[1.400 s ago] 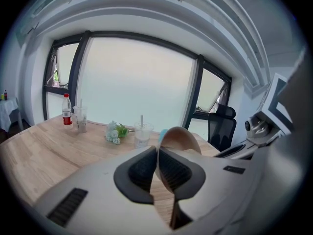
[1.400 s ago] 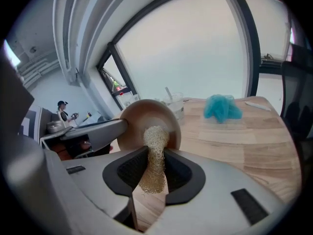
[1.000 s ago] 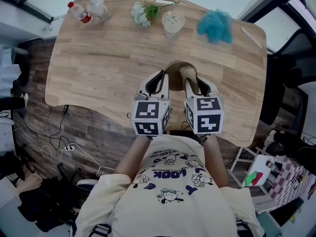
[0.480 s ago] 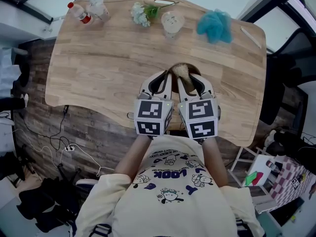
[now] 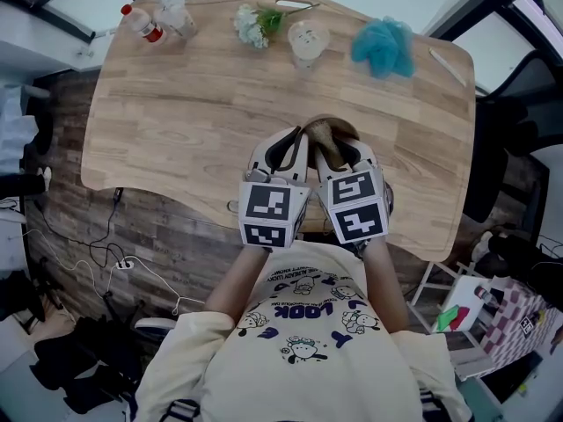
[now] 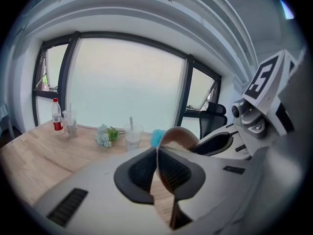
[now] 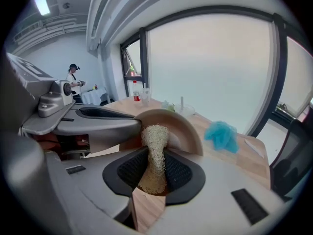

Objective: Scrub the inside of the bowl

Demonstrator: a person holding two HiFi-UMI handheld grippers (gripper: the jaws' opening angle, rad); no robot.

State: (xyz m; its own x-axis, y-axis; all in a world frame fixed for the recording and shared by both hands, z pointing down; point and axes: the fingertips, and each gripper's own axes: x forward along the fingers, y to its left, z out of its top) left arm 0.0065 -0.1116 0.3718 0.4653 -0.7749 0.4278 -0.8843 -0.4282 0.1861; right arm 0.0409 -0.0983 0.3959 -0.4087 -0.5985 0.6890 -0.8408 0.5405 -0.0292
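Scrubbing is under way, I judge: the loofah (image 7: 154, 137) presses against the inner wall of the bowl (image 7: 182, 124), which is tipped up at the near edge of the table (image 5: 176, 121). No dirt or foam shows, so I cannot tell how much of the inside is done; more passes are probably left. My right claw (image 7: 155, 168) stands partly closed, clamping the loofah's lower end between its pads. My left claw (image 6: 157, 161) is pinched narrow on the bowl's rim, steadying it.

Side by side, tilted down: left claw (image 6: 156, 153) pinches the bowl (image 6: 179, 136) rim; right claw (image 7: 154, 165) clamps the scrubber (image 7: 155, 137).
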